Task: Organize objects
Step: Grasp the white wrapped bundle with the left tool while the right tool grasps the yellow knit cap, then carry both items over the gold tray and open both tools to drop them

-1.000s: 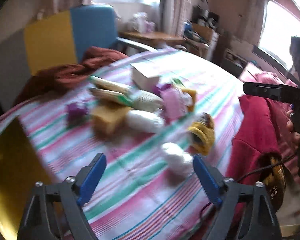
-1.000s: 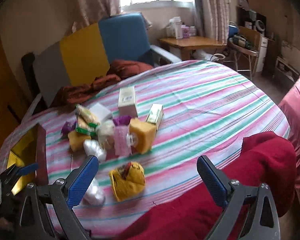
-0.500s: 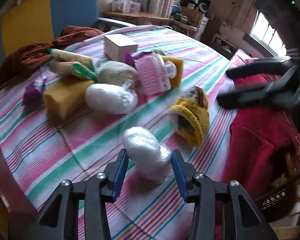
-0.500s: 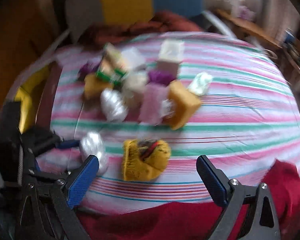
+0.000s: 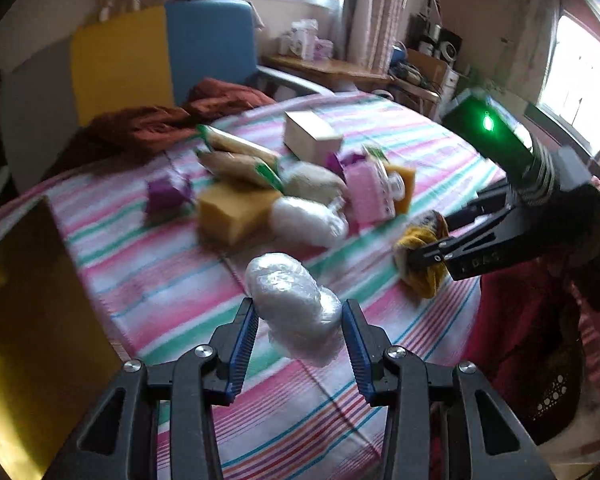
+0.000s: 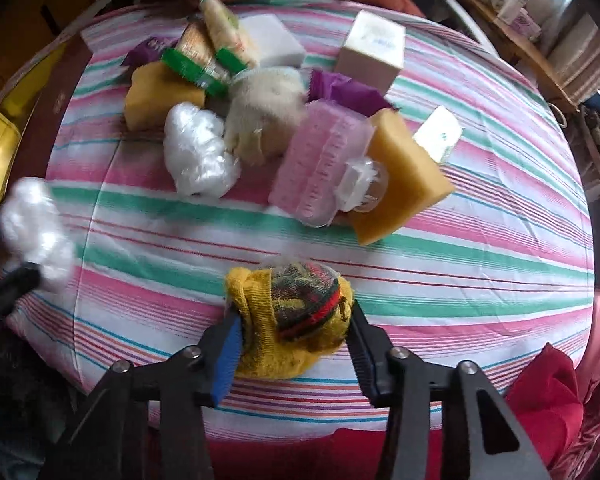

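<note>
My left gripper (image 5: 298, 330) pinches a white plastic-wrapped bundle (image 5: 294, 306) just above the striped tablecloth (image 5: 160, 280), near the pile's front edge. My right gripper (image 6: 294, 338) has just been closing, and its blue pads now press both sides of the rolled yellow sock (image 6: 292, 316), in front of the pink plastic case (image 6: 320, 164) and orange sponge (image 6: 400, 176). A second white bundle (image 6: 198, 156) lies left of that case.

The left gripper (image 5: 299, 334), wide apart a second ago, is now clamped on the plastic-wrapped bundle (image 5: 296, 306), while the right gripper (image 6: 294, 346) drops to the striped cloth (image 6: 440, 248), its jaws just closing around the yellow sock ball (image 6: 290, 320).
</note>
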Demonstrator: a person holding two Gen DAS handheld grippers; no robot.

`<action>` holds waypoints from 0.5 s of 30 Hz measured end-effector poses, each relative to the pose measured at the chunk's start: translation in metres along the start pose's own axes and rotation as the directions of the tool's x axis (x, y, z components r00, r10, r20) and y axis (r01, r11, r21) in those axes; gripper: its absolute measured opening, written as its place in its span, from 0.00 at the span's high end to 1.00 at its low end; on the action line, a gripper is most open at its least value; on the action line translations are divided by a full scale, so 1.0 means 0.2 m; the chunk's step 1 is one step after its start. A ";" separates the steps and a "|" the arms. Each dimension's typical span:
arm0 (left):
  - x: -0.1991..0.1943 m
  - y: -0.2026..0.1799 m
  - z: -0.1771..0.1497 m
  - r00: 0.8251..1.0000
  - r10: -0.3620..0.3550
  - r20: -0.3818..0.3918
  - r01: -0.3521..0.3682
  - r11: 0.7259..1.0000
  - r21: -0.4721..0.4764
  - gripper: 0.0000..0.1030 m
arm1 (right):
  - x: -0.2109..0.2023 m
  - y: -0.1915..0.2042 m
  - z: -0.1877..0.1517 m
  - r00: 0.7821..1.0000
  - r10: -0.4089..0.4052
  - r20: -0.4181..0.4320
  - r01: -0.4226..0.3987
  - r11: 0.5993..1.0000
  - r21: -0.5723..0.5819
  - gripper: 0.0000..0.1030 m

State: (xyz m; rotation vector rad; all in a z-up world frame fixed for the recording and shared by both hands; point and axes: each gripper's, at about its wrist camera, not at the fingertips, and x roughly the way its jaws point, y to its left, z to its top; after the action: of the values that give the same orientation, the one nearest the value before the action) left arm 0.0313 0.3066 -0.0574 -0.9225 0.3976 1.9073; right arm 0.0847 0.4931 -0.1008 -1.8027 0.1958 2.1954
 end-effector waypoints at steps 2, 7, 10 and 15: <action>-0.07 0.03 0.01 0.999 0.029 0.032 -0.029 1.000 -0.007 0.58 | -0.03 -0.01 -0.02 1.000 -0.006 0.029 0.006 1.000 0.019 0.56; -0.24 0.12 0.03 0.988 0.110 0.106 -0.105 0.993 -0.050 0.58 | -0.16 0.02 -0.08 0.992 0.017 0.124 -0.023 0.998 0.052 0.56; -0.34 0.18 0.03 0.978 0.155 0.141 -0.145 0.986 -0.083 0.58 | -0.27 0.07 -0.08 0.980 0.036 0.193 -0.047 0.998 0.051 0.56; -0.48 0.30 -0.02 0.955 0.244 0.166 -0.220 0.964 -0.151 0.58 | -0.41 0.19 0.01 0.953 0.093 0.289 -0.098 0.995 0.002 0.56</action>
State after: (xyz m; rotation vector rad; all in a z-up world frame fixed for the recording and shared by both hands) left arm 0.0069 0.2144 0.0050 -0.8019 0.2832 2.2373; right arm 0.0845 0.4464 -0.0232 -1.4677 0.2396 2.4841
